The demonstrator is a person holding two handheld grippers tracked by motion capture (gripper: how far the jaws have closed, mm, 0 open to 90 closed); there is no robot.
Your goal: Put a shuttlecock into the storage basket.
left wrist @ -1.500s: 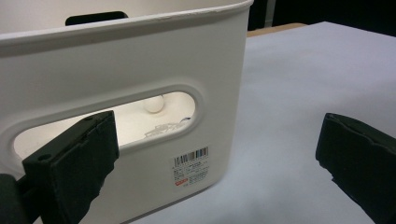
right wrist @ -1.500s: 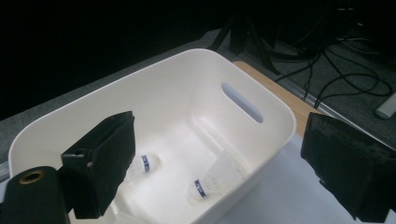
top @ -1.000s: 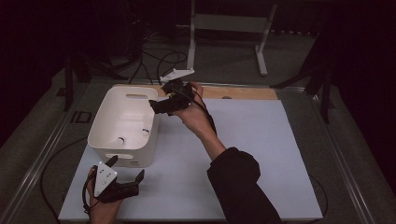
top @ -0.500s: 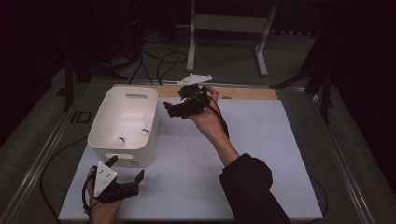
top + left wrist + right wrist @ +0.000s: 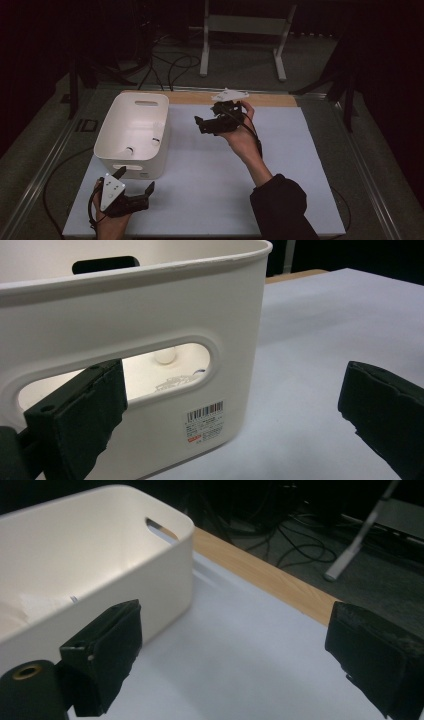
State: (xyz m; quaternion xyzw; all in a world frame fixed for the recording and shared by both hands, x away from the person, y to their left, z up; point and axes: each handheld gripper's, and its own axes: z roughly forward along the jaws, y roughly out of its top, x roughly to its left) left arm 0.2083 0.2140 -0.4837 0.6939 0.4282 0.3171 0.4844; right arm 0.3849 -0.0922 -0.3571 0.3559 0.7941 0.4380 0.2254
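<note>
A white plastic bin (image 5: 134, 131) stands on the left of the white table top (image 5: 280, 170). Two small pale items (image 5: 129, 150) lie on its floor. My left gripper (image 5: 135, 179) rests on the table just in front of the bin, open. Its jaws face the bin's near wall (image 5: 150, 315), whose handle slot (image 5: 165, 362) shows a small white round piece inside. My right gripper (image 5: 201, 125) is held up over the back middle of the table, right of the bin, open and holding nothing. In the right gripper view the bin (image 5: 90, 550) lies to the left of its jaws.
A wooden strip (image 5: 195, 98) runs along the table's far edge. Behind it on the floor stand a metal frame (image 5: 245, 25) and loose cables (image 5: 170, 62). A barcode label (image 5: 204, 420) sits on the bin's near wall. A metal rail (image 5: 370, 165) borders the table's right side.
My right gripper has moved right and a little nearer, from above the bin's far right corner to over the table top. The left gripper has stayed put.
</note>
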